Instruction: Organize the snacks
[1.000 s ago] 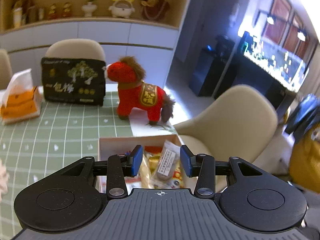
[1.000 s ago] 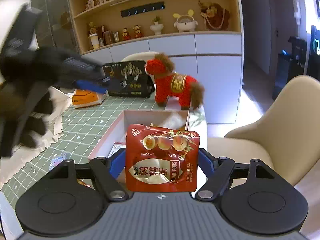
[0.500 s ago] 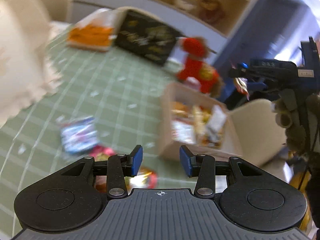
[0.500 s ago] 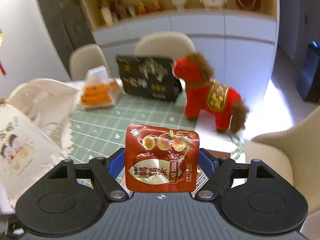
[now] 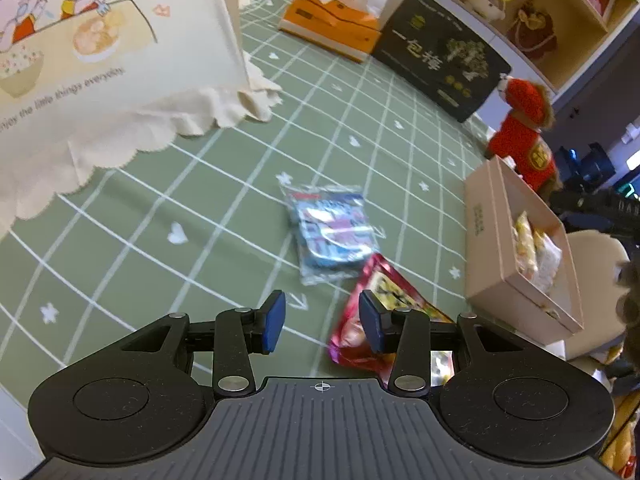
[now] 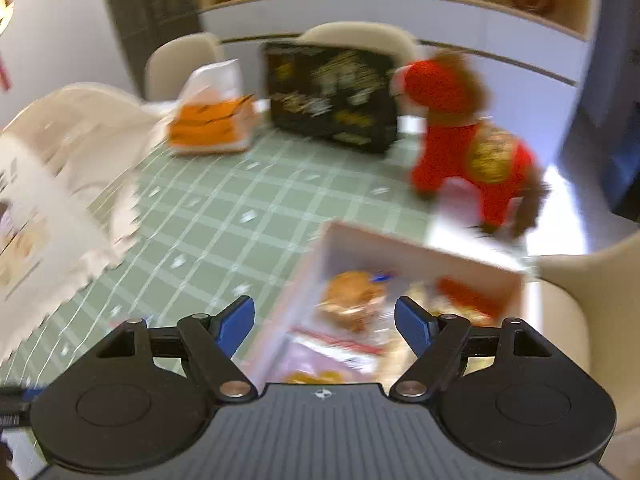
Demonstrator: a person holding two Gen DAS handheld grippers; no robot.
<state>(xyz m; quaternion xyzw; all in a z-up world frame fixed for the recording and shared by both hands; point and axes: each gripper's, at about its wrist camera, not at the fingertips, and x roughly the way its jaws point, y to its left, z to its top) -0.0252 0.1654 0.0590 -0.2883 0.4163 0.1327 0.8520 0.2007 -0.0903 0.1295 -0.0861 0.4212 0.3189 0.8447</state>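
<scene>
In the left wrist view my left gripper (image 5: 322,322) hangs open and empty over the green checked tablecloth (image 5: 200,200). A blue snack packet (image 5: 332,236) lies just ahead of it. A red snack packet (image 5: 360,336) lies partly behind its right finger. The pink cardboard box (image 5: 484,232) with several snacks inside stands to the right. In the blurred right wrist view my right gripper (image 6: 324,322) is open with nothing between its fingers, above the same box (image 6: 420,248), where packets lie, one of them red (image 6: 464,296).
A cream cloth bag with a cartoon print (image 5: 100,48) fills the left. An orange tissue box (image 5: 332,24), a black gift box (image 5: 440,56) and a red plush horse (image 5: 524,132) stand along the far side. A beige chair (image 6: 592,304) sits beyond the table's right edge.
My right gripper let go of the red quail egg packet and now stands empty over the box. My left gripper swung away from the box and sank toward the loose packets.
</scene>
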